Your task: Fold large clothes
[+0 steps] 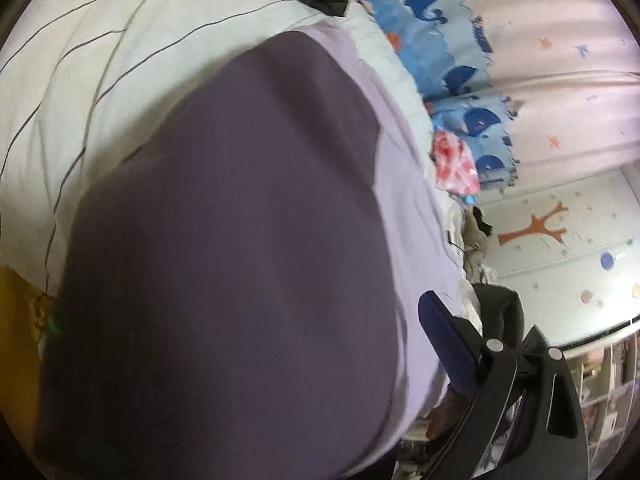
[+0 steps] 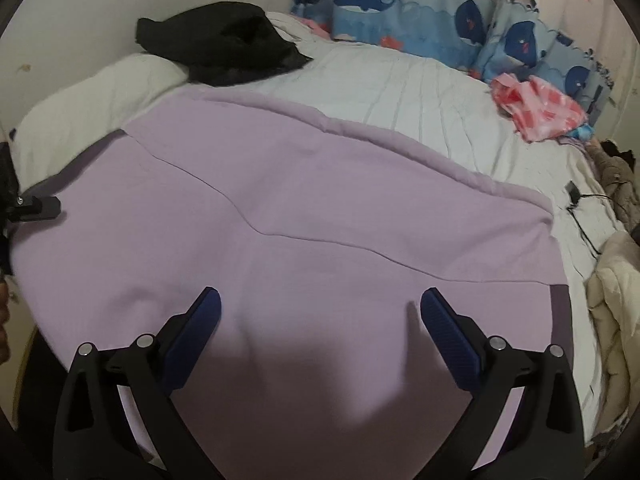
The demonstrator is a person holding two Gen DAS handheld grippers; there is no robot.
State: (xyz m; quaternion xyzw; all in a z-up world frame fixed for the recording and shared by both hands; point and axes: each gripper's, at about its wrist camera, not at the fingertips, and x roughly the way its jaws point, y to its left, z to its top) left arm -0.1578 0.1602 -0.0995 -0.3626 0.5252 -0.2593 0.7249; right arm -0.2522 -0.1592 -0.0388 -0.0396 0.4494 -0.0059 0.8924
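Note:
A large lilac garment (image 2: 320,200) lies spread flat on the bed, with a crease across its middle and a dark purple band at its right edge. My right gripper (image 2: 320,300) hovers over the near part of it, open, with nothing between its blue pads (image 2: 448,332). In the left wrist view the garment's dark purple side (image 1: 224,240) hangs close to the lens and hides one finger of my left gripper (image 1: 320,304). The other blue pad (image 1: 448,340) stands far out to the side, so the jaws are wide apart. A black part of the left gripper (image 2: 36,206) shows at the garment's left edge.
The white striped duvet (image 2: 400,92) carries a black garment (image 2: 224,48) at the back left and a pink-red checked cloth (image 2: 536,112) at the back right. Whale-print pillows (image 2: 400,12) line the wall. A black cable (image 2: 580,208) and a heap of clothes (image 2: 616,300) lie at the right.

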